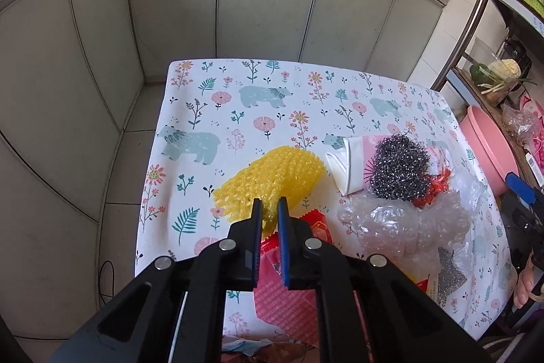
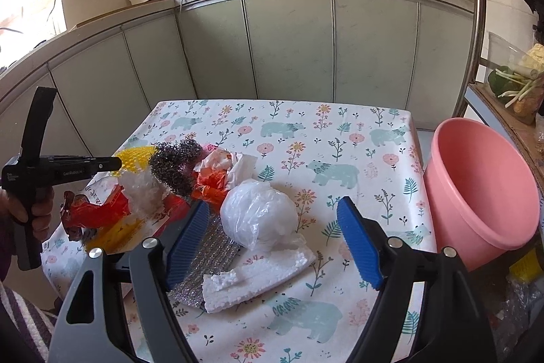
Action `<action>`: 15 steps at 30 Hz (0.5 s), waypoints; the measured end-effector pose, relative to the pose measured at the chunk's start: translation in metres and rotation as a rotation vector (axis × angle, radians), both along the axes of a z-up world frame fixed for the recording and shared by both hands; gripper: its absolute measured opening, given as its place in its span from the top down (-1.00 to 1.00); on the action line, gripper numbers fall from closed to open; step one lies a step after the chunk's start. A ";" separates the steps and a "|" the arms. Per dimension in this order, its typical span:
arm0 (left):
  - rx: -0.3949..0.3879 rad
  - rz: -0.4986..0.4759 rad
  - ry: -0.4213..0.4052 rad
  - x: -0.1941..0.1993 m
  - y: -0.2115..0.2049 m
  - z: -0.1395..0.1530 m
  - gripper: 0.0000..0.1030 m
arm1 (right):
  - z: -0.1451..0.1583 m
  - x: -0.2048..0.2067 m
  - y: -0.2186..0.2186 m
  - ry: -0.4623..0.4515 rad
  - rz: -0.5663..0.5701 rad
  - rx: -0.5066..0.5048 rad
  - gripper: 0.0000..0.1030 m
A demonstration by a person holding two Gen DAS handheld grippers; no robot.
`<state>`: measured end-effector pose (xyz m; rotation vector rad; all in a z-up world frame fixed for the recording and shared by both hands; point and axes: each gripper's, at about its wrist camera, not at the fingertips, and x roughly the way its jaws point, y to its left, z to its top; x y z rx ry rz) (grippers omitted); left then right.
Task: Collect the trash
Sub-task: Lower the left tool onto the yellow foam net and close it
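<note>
The left hand-held gripper (image 1: 269, 204) pinches only the yellow foam net's (image 1: 272, 179) edge, which may tear or slip free, while the right hand-held gripper (image 2: 273, 232) gapes around the white plastic bag (image 2: 260, 213).

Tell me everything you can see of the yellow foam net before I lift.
The yellow foam net is a soft, bumpy mesh sleeve, flattened and lying on the floral tablecloth. Its near end sits between the left gripper fingers, which have closed narrowly on it. Its right side lies close to white folded paper; whether they touch is unclear. In the right wrist view only a small part shows beside the steel scourer.
</note>
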<state>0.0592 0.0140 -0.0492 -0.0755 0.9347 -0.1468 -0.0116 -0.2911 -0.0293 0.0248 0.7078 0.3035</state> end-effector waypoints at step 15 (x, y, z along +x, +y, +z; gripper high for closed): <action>-0.070 -0.049 -0.141 -0.019 -0.013 0.048 0.85 | -0.026 0.029 0.005 0.124 0.061 0.019 -0.10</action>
